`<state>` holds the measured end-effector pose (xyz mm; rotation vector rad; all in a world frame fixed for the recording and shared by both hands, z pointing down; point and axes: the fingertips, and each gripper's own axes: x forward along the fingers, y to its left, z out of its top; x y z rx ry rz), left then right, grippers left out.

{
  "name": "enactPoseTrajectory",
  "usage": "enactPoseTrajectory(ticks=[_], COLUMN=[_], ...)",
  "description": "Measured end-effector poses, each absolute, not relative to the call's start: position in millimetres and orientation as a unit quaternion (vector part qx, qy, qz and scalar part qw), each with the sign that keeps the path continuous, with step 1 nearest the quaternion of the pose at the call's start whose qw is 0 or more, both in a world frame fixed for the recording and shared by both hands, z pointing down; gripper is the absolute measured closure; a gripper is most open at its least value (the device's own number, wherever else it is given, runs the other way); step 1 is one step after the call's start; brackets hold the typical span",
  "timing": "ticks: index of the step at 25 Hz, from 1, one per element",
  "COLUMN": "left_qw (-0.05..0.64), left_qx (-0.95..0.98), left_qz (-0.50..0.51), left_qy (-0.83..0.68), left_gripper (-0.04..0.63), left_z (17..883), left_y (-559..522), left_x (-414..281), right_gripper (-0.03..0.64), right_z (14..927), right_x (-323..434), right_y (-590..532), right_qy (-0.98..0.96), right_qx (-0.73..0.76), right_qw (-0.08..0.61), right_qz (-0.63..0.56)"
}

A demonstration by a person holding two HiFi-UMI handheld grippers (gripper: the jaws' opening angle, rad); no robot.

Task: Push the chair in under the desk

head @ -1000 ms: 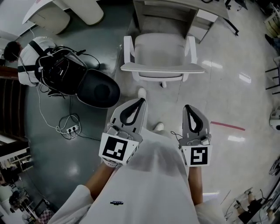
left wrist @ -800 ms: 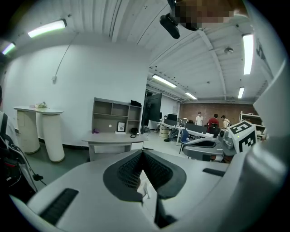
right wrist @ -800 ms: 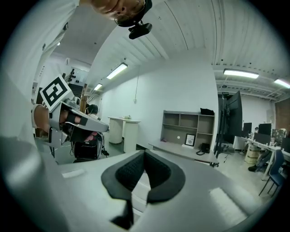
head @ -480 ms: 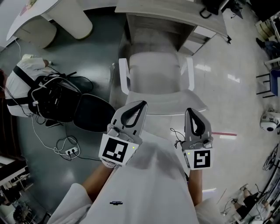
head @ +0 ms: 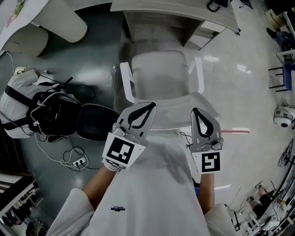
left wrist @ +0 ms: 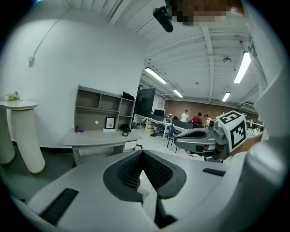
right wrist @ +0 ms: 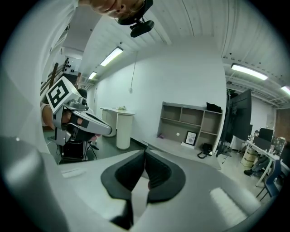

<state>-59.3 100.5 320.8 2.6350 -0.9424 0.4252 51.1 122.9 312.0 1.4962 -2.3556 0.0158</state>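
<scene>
A white chair (head: 161,73) with two armrests stands facing the grey desk (head: 175,9) at the top of the head view. Its seat lies just short of the desk's edge. My left gripper (head: 150,105) and right gripper (head: 195,110) are both shut with nothing between their jaws. Their tips lie over the top edge of the backrest (head: 177,115); contact cannot be told. From the left gripper (left wrist: 142,152) view, the desk (left wrist: 97,138) lies ahead and the right gripper (left wrist: 204,141) is alongside. The right gripper (right wrist: 145,152) view shows the desk (right wrist: 181,147) and the left gripper (right wrist: 79,122). The chair is hidden in both gripper views.
Left of the chair, a black bag with cables (head: 53,115) and a black round seat (head: 94,122) sit on the floor, with a power strip (head: 79,162) nearby. A white pedestal table (head: 60,18) stands at the far left. Red tape (head: 237,131) marks the floor on the right.
Both grippers have come forward to the chair: its backrest was well ahead of them and now lies under their tips. Both have stayed shut.
</scene>
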Motion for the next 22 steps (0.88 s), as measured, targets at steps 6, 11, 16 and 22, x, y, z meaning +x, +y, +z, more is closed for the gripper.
enactPoseTrajectory(ticks=[6, 11, 16, 22], left_qw=[0.139, 0.165, 0.183, 0.199], left_qx=[0.922, 0.919, 0.906, 0.894], left_qz=[0.175, 0.238, 0.299, 0.363], left_qy=[-0.316, -0.267, -0.235, -0.174], left_gripper=[0.588, 0.588, 0.584, 0.456], left_z=[310, 393, 432, 475], left_y=[109, 127, 152, 185], left_x=[-48, -30, -28, -24], right_gripper=[0.584, 0.553, 0.518, 0.47], right_z=[302, 372, 401, 451], right_x=[55, 60, 48, 39], right_y=[129, 132, 139, 169], right_qy=[-0.845, -0.853, -0.875, -0.893], right_qx=[0.492, 0.458, 0.412, 0.313], right_qw=[0.209, 0.245, 0.245, 0.31], right_qz=[0.021, 0.059, 0.07, 0.091])
